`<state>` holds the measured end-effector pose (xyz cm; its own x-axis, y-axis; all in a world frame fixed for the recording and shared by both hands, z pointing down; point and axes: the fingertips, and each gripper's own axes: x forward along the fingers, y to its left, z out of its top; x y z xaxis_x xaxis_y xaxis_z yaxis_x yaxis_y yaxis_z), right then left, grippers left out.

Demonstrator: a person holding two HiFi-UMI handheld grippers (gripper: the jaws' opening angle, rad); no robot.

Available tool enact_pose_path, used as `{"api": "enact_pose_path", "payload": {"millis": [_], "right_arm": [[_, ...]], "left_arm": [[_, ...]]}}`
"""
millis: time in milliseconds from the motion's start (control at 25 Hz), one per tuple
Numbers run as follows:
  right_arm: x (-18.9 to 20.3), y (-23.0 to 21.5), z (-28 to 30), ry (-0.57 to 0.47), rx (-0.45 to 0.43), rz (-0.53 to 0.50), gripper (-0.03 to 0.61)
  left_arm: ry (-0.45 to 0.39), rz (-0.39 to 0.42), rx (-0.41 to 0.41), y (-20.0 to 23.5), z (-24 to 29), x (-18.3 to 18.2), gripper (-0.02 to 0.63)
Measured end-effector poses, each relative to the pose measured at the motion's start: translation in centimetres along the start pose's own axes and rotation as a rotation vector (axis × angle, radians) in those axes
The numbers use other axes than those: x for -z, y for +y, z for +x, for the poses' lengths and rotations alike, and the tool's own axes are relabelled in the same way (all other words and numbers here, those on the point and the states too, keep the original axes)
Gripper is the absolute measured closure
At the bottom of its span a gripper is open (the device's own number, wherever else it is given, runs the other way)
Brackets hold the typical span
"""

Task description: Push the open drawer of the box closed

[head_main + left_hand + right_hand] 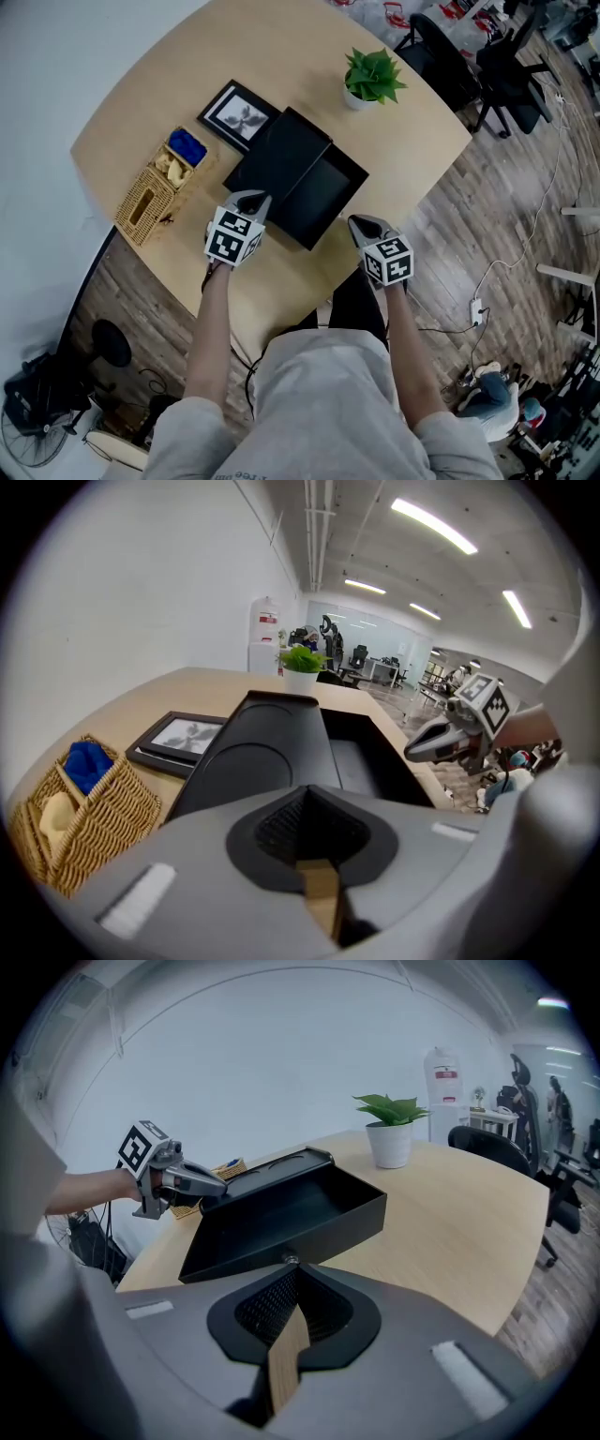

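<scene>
A black box (277, 150) lies mid-table, its drawer (326, 194) pulled out toward me and empty. My left gripper (251, 200) is shut and hovers at the box's near left corner. Shut too, my right gripper (364, 224) hangs just off the drawer's front right corner without touching it. In the left gripper view the box top (251, 761) and the drawer (364, 757) stretch ahead of the left gripper (314, 803), with the right gripper (439, 743) beyond. The right gripper view has the drawer (281, 1211) and its small front knob (291, 1258) just past the right gripper (291, 1277); the left gripper (192, 1181) is at the box's far side.
A wicker basket (153, 194) holding a blue item stands left of the box. A framed picture (237, 114) lies behind it, and a potted plant (369, 78) stands at the far right. The table edge (309, 295) curves close to my body. Office chairs (497, 66) stand beyond the table.
</scene>
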<state>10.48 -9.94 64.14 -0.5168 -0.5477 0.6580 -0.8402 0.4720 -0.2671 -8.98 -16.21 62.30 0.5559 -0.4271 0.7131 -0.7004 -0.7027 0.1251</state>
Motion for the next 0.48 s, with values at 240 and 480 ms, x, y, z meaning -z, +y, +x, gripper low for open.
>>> {"api": "enact_pose_path", "payload": {"millis": [240, 480], "right_arm": [[0.6, 0.1, 0.7, 0.026, -0.011, -0.029, 0.577], [1.3, 0.1, 1.0, 0.028, -0.023, -0.035, 0.575]], "left_arm": [[-0.013, 0.025, -0.002, -0.1, 0.2, 0.0, 0.561], [-0.039, 0.034, -0.02, 0.0, 0.2, 0.1, 0.561]]}}
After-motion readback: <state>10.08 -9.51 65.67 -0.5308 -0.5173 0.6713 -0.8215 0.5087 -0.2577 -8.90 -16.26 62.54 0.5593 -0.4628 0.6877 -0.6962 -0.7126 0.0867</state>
